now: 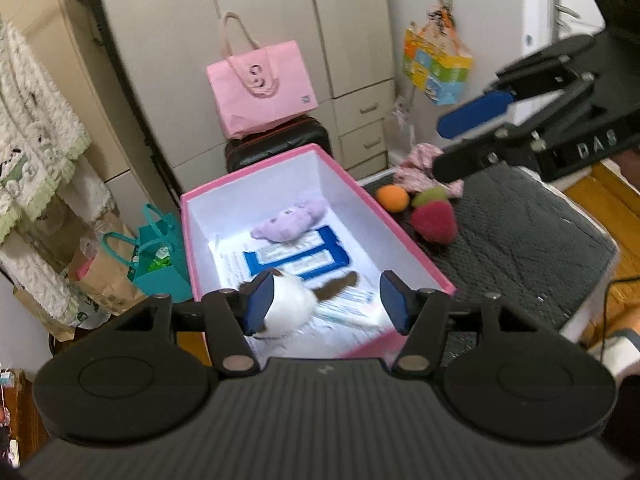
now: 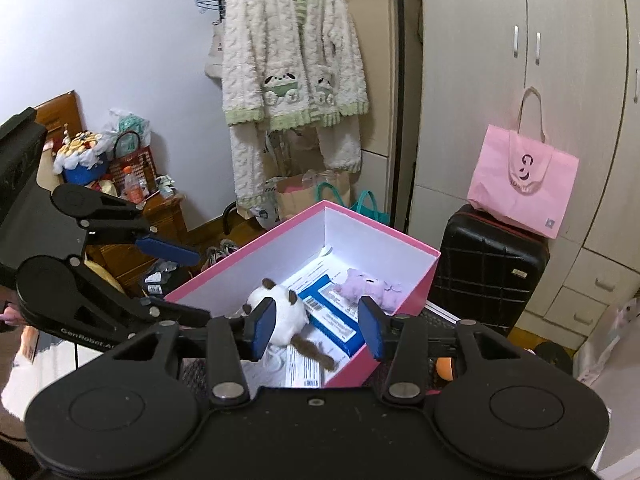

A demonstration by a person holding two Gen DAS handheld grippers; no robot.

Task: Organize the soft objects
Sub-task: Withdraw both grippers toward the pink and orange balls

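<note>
**Two toys boxed, more waiting on the mat**

Over the pink box [image 1: 404,236] both our tongs stand open and hold nothing: the left gripper [image 1: 326,302] and the right gripper [image 2: 316,326] each show a clear gap between blue pads. Inside the box lie a white plush with a brown tail [image 2: 280,316] and a lilac plush [image 1: 290,220], resting on papers and a blue packet [image 1: 296,258]. Beside the box, on the dark knitted mat [image 1: 520,248], wait a fuzzy red strawberry [image 1: 434,220], a smooth orange ball [image 1: 393,198] and a crumpled pink cloth [image 1: 416,166]. Next, we judge, we should reach for the strawberry, closing gently across its widest part, since the plush will squash and may slip.
</note>
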